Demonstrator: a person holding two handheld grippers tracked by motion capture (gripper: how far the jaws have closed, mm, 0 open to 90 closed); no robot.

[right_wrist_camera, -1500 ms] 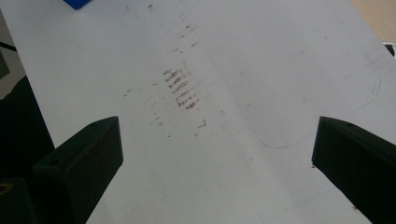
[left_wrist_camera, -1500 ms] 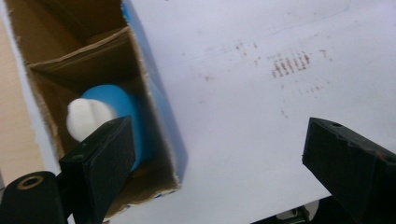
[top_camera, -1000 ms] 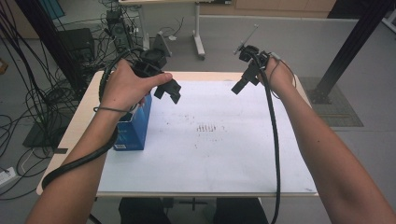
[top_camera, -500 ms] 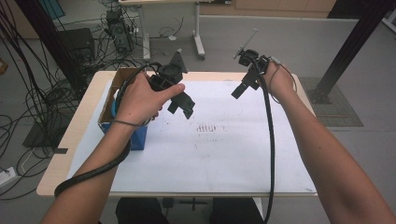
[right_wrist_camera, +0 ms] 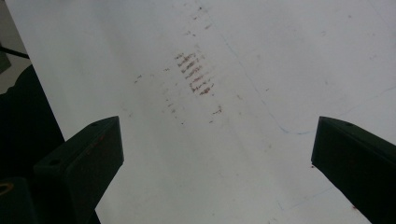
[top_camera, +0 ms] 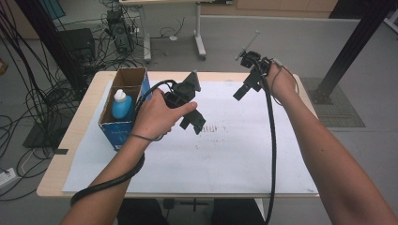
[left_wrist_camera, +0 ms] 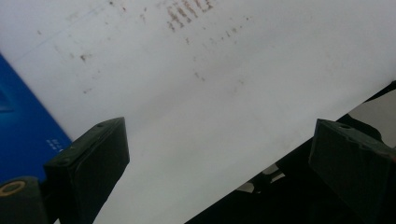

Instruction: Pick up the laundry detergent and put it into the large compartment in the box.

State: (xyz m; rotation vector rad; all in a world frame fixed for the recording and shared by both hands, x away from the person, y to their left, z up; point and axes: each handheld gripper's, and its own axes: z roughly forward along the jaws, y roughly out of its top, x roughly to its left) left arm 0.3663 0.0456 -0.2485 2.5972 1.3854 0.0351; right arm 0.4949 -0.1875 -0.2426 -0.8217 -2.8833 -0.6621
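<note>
My left gripper (top_camera: 196, 123) hangs over the middle of the white paper sheet (top_camera: 225, 154), just right of a blue cardboard box (top_camera: 123, 126). Its jaws stand wide open in the left gripper view (left_wrist_camera: 219, 158) with nothing between them. Inside the box stands a blue bottle (top_camera: 122, 106) with a white cap. My right gripper (top_camera: 241, 90) is held above the sheet's far right part, open and empty (right_wrist_camera: 212, 158). A patch of brown marks (right_wrist_camera: 195, 74) lies on the paper below it.
The box's blue side (left_wrist_camera: 23, 126) shows at the left of the left gripper view. Cables (top_camera: 42, 98) lie on the floor left of the table. A black post (top_camera: 352, 47) rises at the right, and a desk leg (top_camera: 199, 33) stands behind.
My left hand has moved right and away from the box, which uncovers the bottle inside it. The right gripper has stayed near the same place.
</note>
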